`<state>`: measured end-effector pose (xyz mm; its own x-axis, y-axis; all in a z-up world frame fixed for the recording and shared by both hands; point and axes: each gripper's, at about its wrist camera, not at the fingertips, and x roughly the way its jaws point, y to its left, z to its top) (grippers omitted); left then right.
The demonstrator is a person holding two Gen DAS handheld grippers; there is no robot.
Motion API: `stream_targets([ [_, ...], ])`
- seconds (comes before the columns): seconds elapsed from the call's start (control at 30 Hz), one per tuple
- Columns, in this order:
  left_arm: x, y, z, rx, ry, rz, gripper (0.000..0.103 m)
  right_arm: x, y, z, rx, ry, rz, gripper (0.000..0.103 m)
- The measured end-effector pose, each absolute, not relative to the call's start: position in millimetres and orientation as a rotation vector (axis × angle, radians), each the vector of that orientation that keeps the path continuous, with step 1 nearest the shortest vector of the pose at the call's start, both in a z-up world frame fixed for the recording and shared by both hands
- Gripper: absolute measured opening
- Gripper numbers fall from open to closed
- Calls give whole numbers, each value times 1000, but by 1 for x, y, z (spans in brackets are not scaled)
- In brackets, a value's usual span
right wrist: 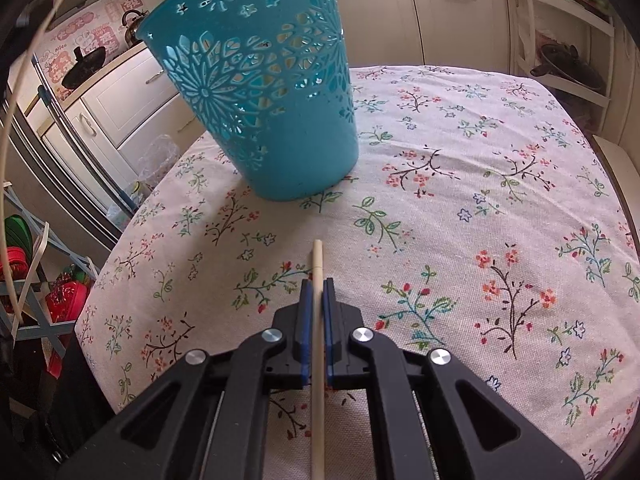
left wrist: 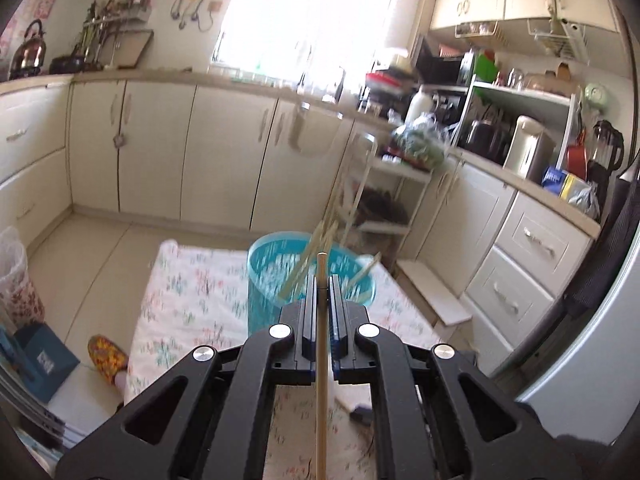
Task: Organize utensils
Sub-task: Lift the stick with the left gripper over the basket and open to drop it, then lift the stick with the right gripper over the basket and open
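Where left wrist view looks ahead, left tool squeezed tight on one chopstick. Stick runs straight along fingers, tip pointing forward toward teal basket. Basket stands on flowery worktop, several blurry sticks leaning inside, number unclear. Kitchen cupboards, bright window behind.

Right wrist view: right tool clamped on one pale chopstick, pointing forward at basket, tip over worktop cloth. One basket, upright.

obstacle: teal basket upright at far left of surface | free: bare cloth right of it, open above
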<state>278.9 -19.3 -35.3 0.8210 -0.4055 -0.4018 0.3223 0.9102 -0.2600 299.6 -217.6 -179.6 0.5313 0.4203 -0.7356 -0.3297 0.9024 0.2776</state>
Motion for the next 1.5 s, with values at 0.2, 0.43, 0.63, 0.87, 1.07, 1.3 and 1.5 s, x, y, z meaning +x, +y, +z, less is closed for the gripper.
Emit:
stream_targets([
  [0.2,304,-26,6,-190,361,-358,5,300,-218,-180,115,908,451,5],
  [0.43,338,-36,41,-196,201,-255,5,302,-222,-181,149,912,466,5],
  [0.63,379,-48,29,-210,169,-150,5,303,-226,-182,184,915,478,5],
  [0.87,406,-56,-15,-173,251,-132,5,304,-228,-183,199,919,487,5],
  [1.07,409,-76,-49,-58,378,-165,6,304,-226,-182,186,919,486,5],
  [1.3,376,-49,-51,-59,384,-122,49,301,-218,-179,133,921,482,11],
  [1.5,335,13,-60,-167,375,-24,65,300,-202,-174,28,932,458,18],
])
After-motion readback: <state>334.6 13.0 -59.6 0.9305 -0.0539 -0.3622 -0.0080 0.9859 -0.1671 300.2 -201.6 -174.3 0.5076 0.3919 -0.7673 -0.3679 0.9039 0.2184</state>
